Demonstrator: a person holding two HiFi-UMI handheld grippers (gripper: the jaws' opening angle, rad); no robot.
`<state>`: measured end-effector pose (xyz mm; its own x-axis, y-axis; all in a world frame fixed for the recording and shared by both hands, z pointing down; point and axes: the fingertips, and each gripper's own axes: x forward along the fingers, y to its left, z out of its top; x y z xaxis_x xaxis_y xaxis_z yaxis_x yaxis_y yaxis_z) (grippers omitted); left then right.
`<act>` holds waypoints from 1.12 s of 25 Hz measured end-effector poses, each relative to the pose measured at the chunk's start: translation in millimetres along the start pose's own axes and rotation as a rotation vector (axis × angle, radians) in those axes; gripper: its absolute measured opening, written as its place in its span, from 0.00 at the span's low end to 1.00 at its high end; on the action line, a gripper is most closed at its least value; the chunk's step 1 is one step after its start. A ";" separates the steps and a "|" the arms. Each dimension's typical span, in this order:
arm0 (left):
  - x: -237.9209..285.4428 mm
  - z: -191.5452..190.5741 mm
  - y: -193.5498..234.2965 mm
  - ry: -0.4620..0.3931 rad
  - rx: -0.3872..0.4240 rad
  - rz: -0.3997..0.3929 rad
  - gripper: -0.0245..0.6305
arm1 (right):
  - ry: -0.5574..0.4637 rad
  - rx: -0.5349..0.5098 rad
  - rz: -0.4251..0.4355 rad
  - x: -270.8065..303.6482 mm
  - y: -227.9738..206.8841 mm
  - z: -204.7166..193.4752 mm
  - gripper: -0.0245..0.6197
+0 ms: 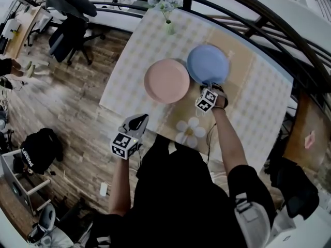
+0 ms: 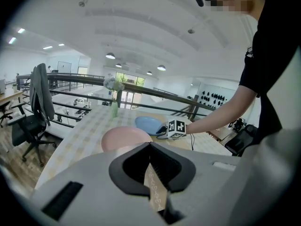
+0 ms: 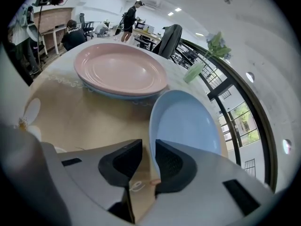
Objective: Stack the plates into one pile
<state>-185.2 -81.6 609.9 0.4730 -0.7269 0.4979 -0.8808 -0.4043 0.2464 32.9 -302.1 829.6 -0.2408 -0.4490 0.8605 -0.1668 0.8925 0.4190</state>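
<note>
On the checked table (image 1: 129, 61), the right gripper (image 3: 148, 149) straddles the blue plate (image 1: 207, 63) at its near rim, jaws apart, likely to lift it onto the adjacent pink plate (image 1: 166, 80), while the left gripper (image 2: 150, 147) waits closed, empty.

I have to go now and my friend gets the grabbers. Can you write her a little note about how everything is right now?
Left gripper: jaws together, holding nothing, at the table's near edge, away from both plates.
Right gripper: jaws around the near rim of the blue plate, with a gap showing on one side, so not clamped.
Plates: the pink plate lies flat on the table, with the blue plate beside it, edges about meeting.
Done: the blue plate is not yet on the pink one.
Left: probably close on the blue plate, lift it, and set it on the pink plate.
</note>
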 end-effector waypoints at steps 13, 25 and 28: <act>-6.0 -15.4 -7.6 0.000 -0.017 0.026 0.04 | -0.001 -0.023 -0.023 7.5 -1.3 -3.9 0.08; -1.1 -9.0 -21.3 -0.021 0.011 0.023 0.04 | -0.062 -0.069 -0.034 -16.9 4.8 7.4 0.06; 0.3 -6.5 -28.1 -0.028 0.019 0.013 0.04 | -0.079 -0.073 -0.039 -28.8 10.6 7.8 0.06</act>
<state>-160.4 -66.9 608.5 0.4624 -0.7472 0.4773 -0.8863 -0.4052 0.2243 30.6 -280.1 807.0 -0.3103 -0.4831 0.8187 -0.1087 0.8736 0.4743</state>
